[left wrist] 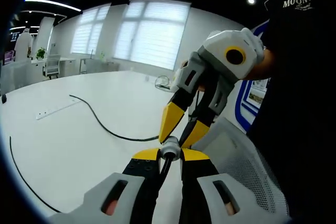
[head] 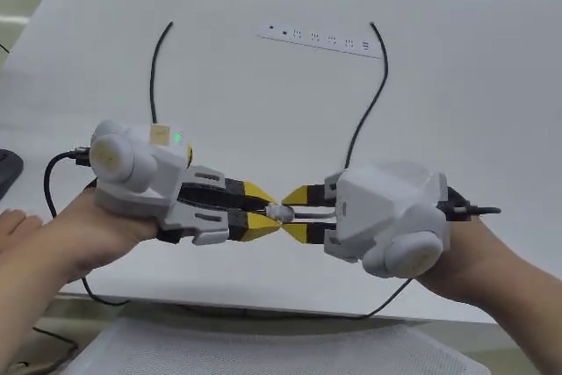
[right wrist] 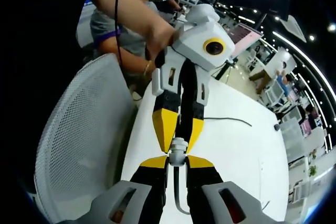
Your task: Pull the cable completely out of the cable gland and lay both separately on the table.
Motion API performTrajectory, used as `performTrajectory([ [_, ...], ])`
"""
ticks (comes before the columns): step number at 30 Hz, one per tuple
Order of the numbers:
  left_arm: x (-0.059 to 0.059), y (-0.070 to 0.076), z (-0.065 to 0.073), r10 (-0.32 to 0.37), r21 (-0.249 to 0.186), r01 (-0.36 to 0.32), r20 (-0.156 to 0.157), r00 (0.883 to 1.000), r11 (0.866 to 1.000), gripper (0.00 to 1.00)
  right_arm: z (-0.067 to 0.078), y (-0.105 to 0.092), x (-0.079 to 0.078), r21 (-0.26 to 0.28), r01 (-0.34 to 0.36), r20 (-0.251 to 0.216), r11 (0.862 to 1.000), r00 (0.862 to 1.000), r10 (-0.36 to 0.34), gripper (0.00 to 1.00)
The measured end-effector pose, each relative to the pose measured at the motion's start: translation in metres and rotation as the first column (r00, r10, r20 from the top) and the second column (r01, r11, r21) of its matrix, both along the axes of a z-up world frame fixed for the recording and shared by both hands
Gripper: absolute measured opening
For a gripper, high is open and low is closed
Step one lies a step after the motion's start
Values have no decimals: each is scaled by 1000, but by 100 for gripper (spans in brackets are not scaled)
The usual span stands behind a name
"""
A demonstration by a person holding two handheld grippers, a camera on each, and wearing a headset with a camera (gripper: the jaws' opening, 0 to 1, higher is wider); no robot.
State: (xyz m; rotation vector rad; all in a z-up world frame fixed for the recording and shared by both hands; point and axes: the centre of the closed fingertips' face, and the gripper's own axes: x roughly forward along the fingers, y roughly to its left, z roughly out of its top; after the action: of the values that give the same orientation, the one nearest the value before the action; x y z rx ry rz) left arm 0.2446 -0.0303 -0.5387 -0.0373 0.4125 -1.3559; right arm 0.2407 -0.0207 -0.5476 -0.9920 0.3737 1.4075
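Lower centre of the head view: left gripper (left wrist: 169, 155) clenched on the small, hard cable gland (head: 279, 212); right gripper (right wrist: 177, 162) pinching the pale cable (right wrist: 177, 192) just behind it (limp, light, probably slick); grip close, pull straight.

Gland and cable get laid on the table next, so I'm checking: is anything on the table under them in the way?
Nothing visible. The table under the gland and cable is bare; the power strip lies far back.
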Motion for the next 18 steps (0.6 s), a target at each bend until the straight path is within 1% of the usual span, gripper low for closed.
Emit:
performTrajectory([
  [1, 0, 0, 1, 0, 0, 0, 8, 1000, 1000, 15, 1, 0, 1, 5, 9, -1, 1000, 1000, -9, 8],
  [4, 1, 0, 3, 3, 1, -3, 13, 1000, 1000, 15, 4, 0, 3, 17, 32, -12, 999, 999, -31, 8],
  [6, 1, 1, 4, 6, 2, -6, 12, 1000, 1000, 15, 5, 1, 3, 38, 61, -45, 997, 997, -59, 8],
  [7, 1, 1, 5, 8, 4, -8, 10, 1000, 1000, 15, 6, 1, 4, 45, 70, -50, 997, 996, -68, 8],
  [8, 2, 2, 5, 14, 5, -14, 20, 1000, 1000, 15, 7, 1, 5, 52, 78, -52, 996, 996, -75, 8],
  [9, 2, 2, 6, 17, 4, -17, 20, 1000, 1000, 15, 8, 0, 5, 66, 114, -76, 991, 991, -109, 9],
  [10, 3, 3, 6, 21, 3, -21, 21, 1000, 1000, 15, 8, 0, 6, 68, 129, -89, 989, 988, -122, 12],
  [11, 4, 4, 8, 29, 1, -29, 34, 999, 1000, 15, 10, -2, 9, 88, 189, -113, 978, 977, -179, 14],
  [12, 6, 5, 10, 36, -2, -36, 41, 999, 999, 15, 14, -3, 13, 109, 215, -104, 971, 973, -204, 15],
  [13, 9, 7, 12, 54, -8, -54, 45, 998, 999, 15, 16, -5, 15, 134, 263, -139, 955, 960, -245, 16],
  [14, 13, 9, 14, 79, -10, -79, 47, 996, 997, 15, 17, -8, 16, 147, 316, -183, 937, 940, -289, 17],
  [16, 15, 11, 16, 90, -20, -89, 50, 995, 996, 15, 19, -15, 20, 160, 415, -241, 896, 896, -372, 19],
  [17, 17, 12, 17, 102, -22, -100, 60, 993, 995, 15, 21, -17, 23, 176, 424, -230, 888, 895, -381, 19],
  [18, 18, 13, 17, 107, -21, -106, 70, 992, 994, 15, 21, -22, 27, 177, 442, -200, 879, 891, -408, 18],
])
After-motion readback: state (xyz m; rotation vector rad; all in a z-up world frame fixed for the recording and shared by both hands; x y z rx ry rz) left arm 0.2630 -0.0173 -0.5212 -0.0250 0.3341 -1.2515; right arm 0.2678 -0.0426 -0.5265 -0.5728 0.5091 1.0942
